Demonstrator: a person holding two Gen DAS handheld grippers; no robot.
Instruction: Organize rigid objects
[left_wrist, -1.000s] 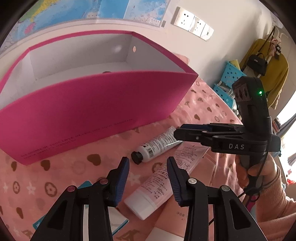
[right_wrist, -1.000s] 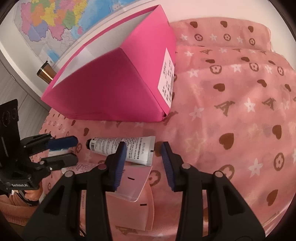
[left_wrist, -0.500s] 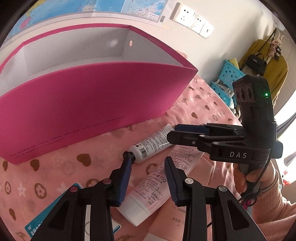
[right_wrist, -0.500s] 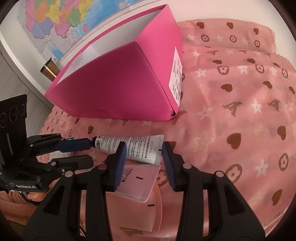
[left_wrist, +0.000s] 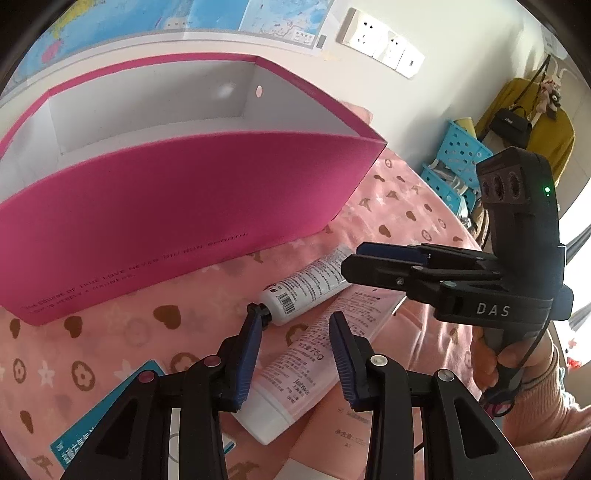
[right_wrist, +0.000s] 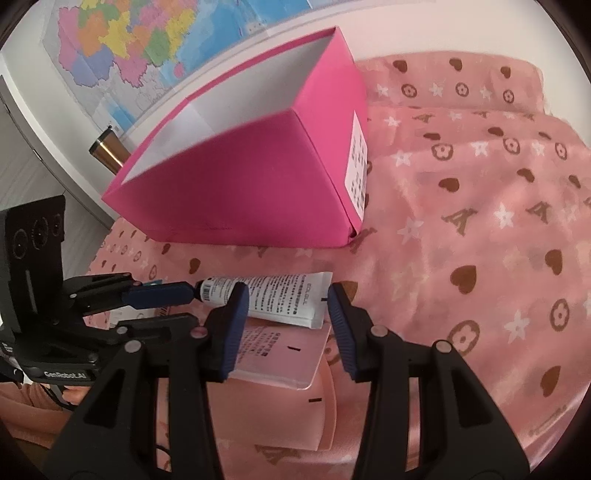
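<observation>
An open pink box (left_wrist: 166, 229) (right_wrist: 240, 192) stands on the pink patterned cloth (right_wrist: 480, 258). In front of it lies a white tube (left_wrist: 306, 284) (right_wrist: 273, 299) with a black cap, beside a pink tube (left_wrist: 310, 354) (right_wrist: 280, 350) that rests on a pink carton (left_wrist: 332, 435) (right_wrist: 295, 413). My left gripper (left_wrist: 294, 314) (right_wrist: 191, 304) hovers over the pink tube, jaws narrowly apart and pressing nothing; its left tip meets the white tube's cap. My right gripper (right_wrist: 286, 291) (left_wrist: 354, 256) has its jaws opening, and they straddle the white tube's crimped end without pressing it.
A teal card (left_wrist: 110, 417) lies at the near left. A metal tumbler (right_wrist: 107, 153) stands behind the box by the wall map. Blue baskets (left_wrist: 461, 147) and a hanging yellow garment (left_wrist: 535, 122) are far right. A person's hand (left_wrist: 517, 354) holds the right gripper.
My right jaws have widened and now frame the white tube's crimped end. My left jaws narrowed a little. Both tubes lie where they were.
</observation>
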